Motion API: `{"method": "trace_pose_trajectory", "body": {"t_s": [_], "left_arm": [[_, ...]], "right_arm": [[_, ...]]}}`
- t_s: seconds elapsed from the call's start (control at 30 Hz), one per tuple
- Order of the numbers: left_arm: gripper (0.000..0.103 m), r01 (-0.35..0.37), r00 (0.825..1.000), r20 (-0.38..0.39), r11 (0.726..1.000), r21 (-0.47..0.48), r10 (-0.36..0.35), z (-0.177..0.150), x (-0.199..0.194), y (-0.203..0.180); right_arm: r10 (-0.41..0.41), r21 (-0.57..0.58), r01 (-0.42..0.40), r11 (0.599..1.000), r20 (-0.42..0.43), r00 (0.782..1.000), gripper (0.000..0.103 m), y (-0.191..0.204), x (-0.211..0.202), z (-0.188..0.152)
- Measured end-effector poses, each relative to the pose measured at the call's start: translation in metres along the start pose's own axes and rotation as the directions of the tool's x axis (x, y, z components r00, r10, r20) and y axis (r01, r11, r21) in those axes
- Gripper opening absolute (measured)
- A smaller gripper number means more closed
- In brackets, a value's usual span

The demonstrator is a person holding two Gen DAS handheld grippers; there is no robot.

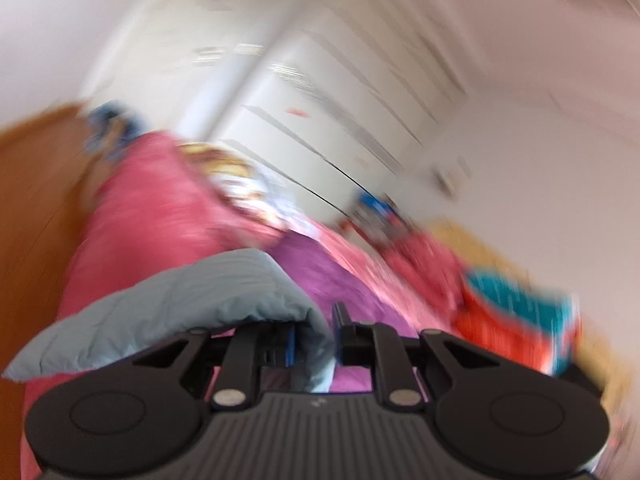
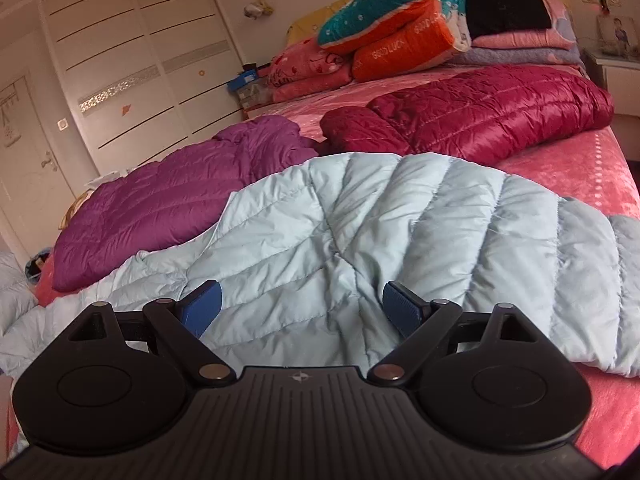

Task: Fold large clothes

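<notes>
A pale blue quilted down jacket lies spread across the pink bed. My right gripper hovers open just over its middle, blue pads wide apart and nothing between them. The left wrist view is blurred and tilted. There my left gripper is shut on a fold of the pale blue jacket, which is lifted and drapes off to the left of the fingers.
A purple down jacket lies left of the blue one and a dark red one behind it. Folded quilts and pillows with a black item are stacked at the headboard. A white wardrobe stands far left.
</notes>
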State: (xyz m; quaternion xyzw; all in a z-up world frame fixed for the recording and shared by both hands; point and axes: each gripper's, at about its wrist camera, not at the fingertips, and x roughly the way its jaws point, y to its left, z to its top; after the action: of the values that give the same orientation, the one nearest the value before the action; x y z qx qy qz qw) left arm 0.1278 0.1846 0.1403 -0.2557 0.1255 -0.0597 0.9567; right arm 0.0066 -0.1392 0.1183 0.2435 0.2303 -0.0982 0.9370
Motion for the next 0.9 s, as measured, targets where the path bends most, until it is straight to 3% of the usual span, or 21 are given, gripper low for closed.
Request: {"method": "trace_pose_trajectory", "body": {"t_s": [0.1,0.17,0.23,0.3,0.4,0.5,0.57,0.63,0.67,0.73,0.9], "left_arm": [[0.017,0.113,0.989,-0.115,0.965,0.237,-0.088,-0.025,0.013,-0.060],[0.033,0.238,0.956,-0.249,0.911,0.338,-0.158,-0.052,0.018,-0.093],[0.039,0.329,0.913,-0.359,0.868,0.373,-0.192,-0.078,0.020,-0.113],[0.040,0.362,0.891,-0.417,0.839,0.407,-0.182,-0.102,0.018,-0.123],[0.055,0.421,0.845,-0.500,0.811,0.406,-0.189,-0.126,0.007,-0.132],[0.075,0.487,0.806,-0.554,0.765,0.422,-0.208,-0.142,-0.013,-0.142],[0.077,0.528,0.773,-0.595,0.742,0.413,-0.219,-0.150,-0.023,-0.149],[0.077,0.550,0.747,-0.625,0.738,0.391,-0.226,-0.156,-0.027,-0.155],[0.077,0.552,0.743,-0.630,0.740,0.384,-0.227,-0.157,-0.030,-0.156],[0.077,0.520,0.759,-0.614,0.768,0.374,-0.215,-0.155,-0.036,-0.150],[0.077,0.274,0.861,-0.491,0.935,0.227,-0.133,-0.129,-0.016,-0.115]], "right_arm": [[-0.018,0.071,0.017,0.997,0.005,1.000,0.103,-0.014,-0.002,0.003],[-0.033,0.105,0.031,0.994,0.010,0.999,0.103,-0.021,-0.004,0.005],[-0.039,0.131,0.037,0.991,0.016,0.999,0.103,-0.026,-0.005,0.007],[-0.048,0.138,0.044,0.990,0.024,0.999,0.103,-0.028,-0.005,0.007],[-0.051,0.156,0.046,0.987,0.027,0.998,0.103,-0.033,-0.007,0.009],[-0.028,0.184,0.024,0.983,0.021,0.999,0.103,-0.038,-0.006,0.010],[-0.011,0.203,0.007,0.979,0.016,1.000,0.103,-0.044,0.001,0.017],[0.006,0.214,-0.009,0.977,0.016,1.000,0.103,-0.045,0.002,0.018],[0.012,0.218,-0.016,0.976,0.017,1.000,0.103,-0.046,0.003,0.020],[0.023,0.223,-0.027,0.974,0.021,1.000,0.103,-0.047,0.002,0.021],[0.048,0.230,-0.050,0.972,0.017,0.999,0.103,-0.048,0.002,0.022]]}}
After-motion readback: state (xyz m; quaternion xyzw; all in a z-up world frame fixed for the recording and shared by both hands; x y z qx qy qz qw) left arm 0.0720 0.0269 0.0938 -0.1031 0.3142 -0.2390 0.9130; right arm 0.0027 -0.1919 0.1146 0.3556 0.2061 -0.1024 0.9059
